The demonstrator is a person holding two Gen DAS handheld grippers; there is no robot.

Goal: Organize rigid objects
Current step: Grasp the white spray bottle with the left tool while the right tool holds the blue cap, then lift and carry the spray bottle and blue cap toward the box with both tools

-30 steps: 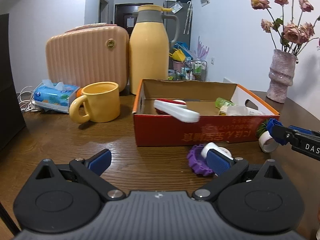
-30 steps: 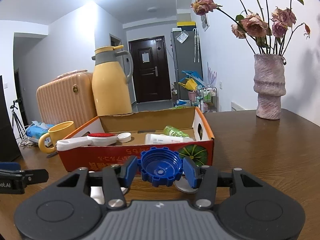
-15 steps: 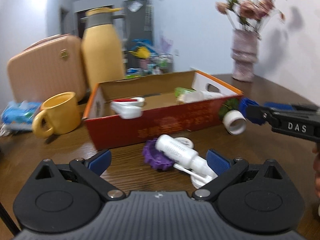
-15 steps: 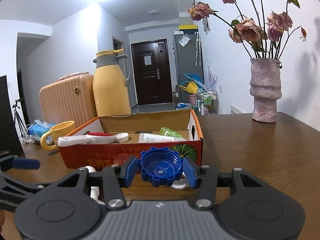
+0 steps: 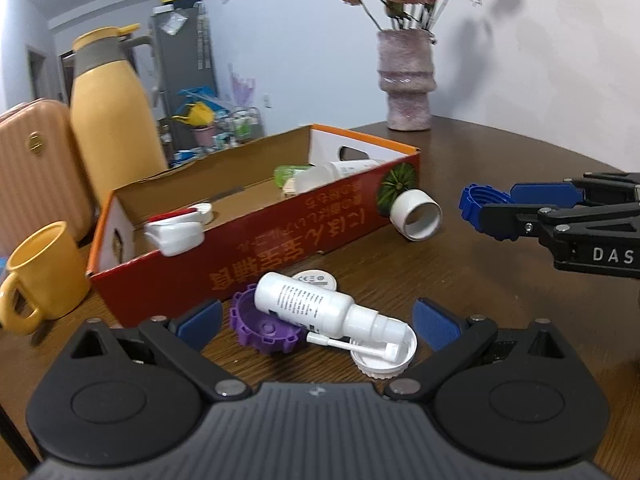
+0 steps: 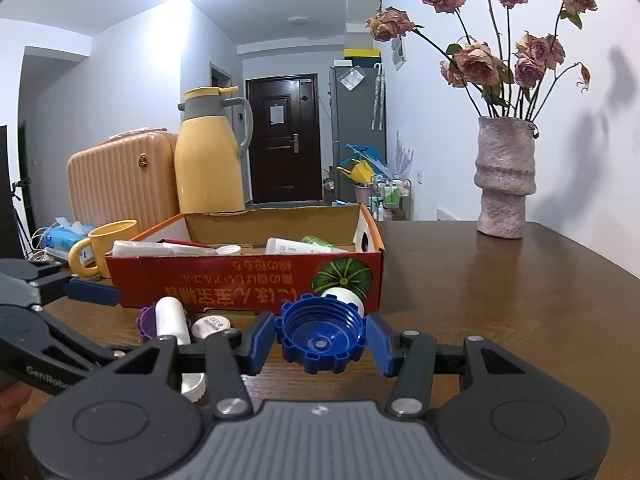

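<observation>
A red cardboard box (image 5: 280, 236) (image 6: 240, 288) holds a white scoop, a small cap and tubes. In front of it lie a white spray bottle (image 5: 316, 308) (image 6: 170, 316), a purple ridged cap (image 5: 260, 328), a white lid (image 5: 384, 354) and a round white disc (image 5: 314, 280). A white ring (image 5: 416, 216) lies by the box corner. My left gripper (image 5: 318, 322) stands open around the bottle and purple cap, pads apart from them. My right gripper (image 6: 322, 338) is shut on a blue ridged cap (image 6: 322, 338) (image 5: 476, 204), held right of the box.
A yellow mug (image 5: 40, 276), a yellow thermos jug (image 5: 112, 112), a peach hard case (image 6: 120, 172) and a tissue pack (image 6: 64, 234) stand left of and behind the box. A pink vase of dried roses (image 6: 506, 176) is at the back right on the wooden table (image 6: 500, 300).
The left gripper has swung right and dipped, rolling, so the spray bottle and purple cap now lie between its fingers. The right gripper drew back slightly with the blue cap still held.
</observation>
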